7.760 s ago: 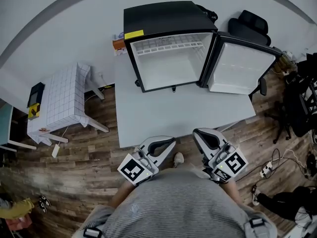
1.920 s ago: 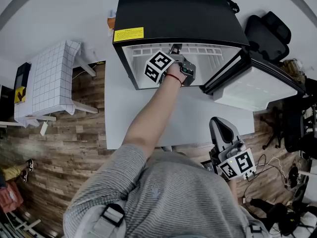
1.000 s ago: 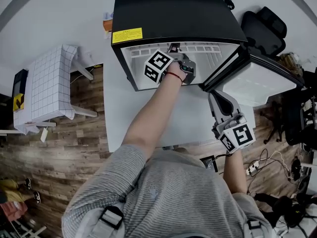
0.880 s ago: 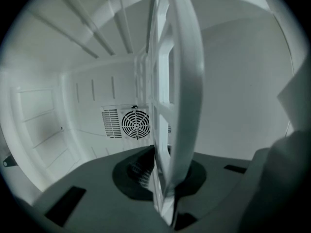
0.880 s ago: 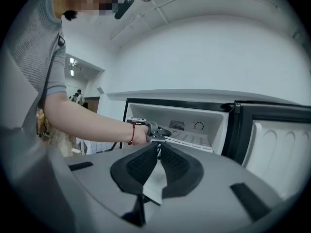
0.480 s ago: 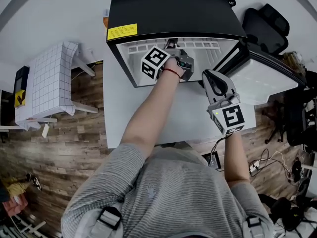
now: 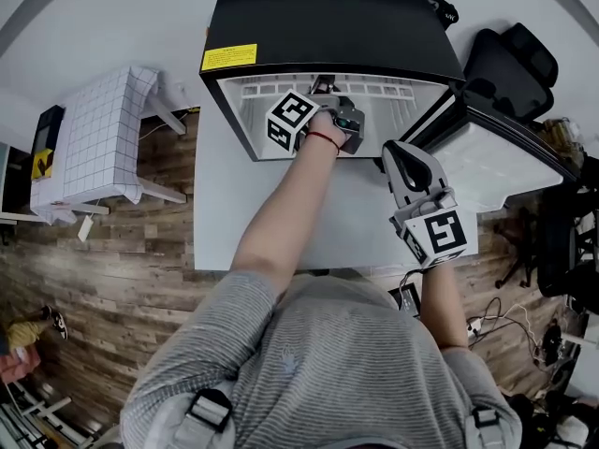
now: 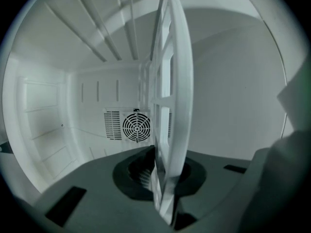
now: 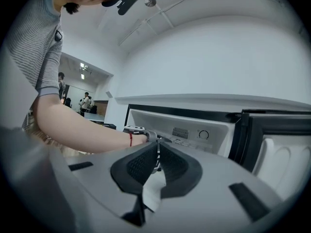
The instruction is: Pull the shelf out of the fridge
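Observation:
The black mini fridge [image 7: 328,17] stands open on the grey table [image 7: 234,213]. Its white slatted shelf [image 7: 379,90] sits high inside. My left gripper [image 7: 326,86] reaches into the fridge mouth and is shut on the shelf's front edge. In the left gripper view the shelf [image 8: 172,81] runs edge-on between the jaws of the left gripper [image 8: 163,178], with the fan grille [image 8: 136,126] on the back wall behind. My right gripper [image 7: 402,157] hovers over the table just right of the opening, shut and empty. In the right gripper view its pads [image 9: 170,164] meet, facing the fridge [image 9: 194,130].
The fridge door [image 7: 487,166] hangs open to the right, close to my right gripper. A black office chair [image 7: 510,59] stands behind it. A small white gridded table [image 7: 94,138] is at the left. Cables lie on the wooden floor [image 7: 487,325] at the right.
My right gripper has come up from low at the right to beside the fridge opening. The left gripper has stayed on the shelf's edge.

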Demonstrator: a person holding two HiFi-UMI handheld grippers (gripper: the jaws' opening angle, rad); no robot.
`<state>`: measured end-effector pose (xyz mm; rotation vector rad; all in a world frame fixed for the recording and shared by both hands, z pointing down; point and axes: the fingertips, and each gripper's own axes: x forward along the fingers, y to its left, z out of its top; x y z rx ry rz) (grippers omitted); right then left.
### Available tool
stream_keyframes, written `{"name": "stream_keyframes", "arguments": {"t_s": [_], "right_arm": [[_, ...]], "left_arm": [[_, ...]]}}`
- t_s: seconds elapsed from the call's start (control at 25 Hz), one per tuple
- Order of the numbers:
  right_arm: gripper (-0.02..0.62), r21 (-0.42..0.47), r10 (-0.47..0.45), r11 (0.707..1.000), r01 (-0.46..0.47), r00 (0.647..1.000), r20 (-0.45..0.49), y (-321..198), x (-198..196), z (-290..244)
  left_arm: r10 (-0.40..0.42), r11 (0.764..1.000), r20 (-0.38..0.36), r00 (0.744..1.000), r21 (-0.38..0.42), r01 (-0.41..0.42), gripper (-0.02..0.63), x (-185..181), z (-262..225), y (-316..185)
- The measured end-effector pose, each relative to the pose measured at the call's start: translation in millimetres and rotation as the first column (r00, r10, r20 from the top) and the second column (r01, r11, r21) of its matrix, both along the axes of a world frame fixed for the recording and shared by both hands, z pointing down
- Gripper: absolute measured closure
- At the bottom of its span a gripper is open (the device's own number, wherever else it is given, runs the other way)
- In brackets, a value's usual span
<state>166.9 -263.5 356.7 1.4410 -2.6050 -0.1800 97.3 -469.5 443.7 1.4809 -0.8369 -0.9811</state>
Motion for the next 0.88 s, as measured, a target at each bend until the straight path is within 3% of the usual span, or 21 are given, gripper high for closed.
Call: {"name": "stream_keyframes", "arguments": {"t_s": [0.88], "right_arm": [[0.581, 0.008, -0.017, 1.000, 0.017, 0.999, 0.052, 17.5, 11.2, -7.6]], "left_arm": [[-0.062, 0.998, -0.001, 0.998, -0.021, 0.062, 0.569, -2.3, 1.5, 15.0]]}}
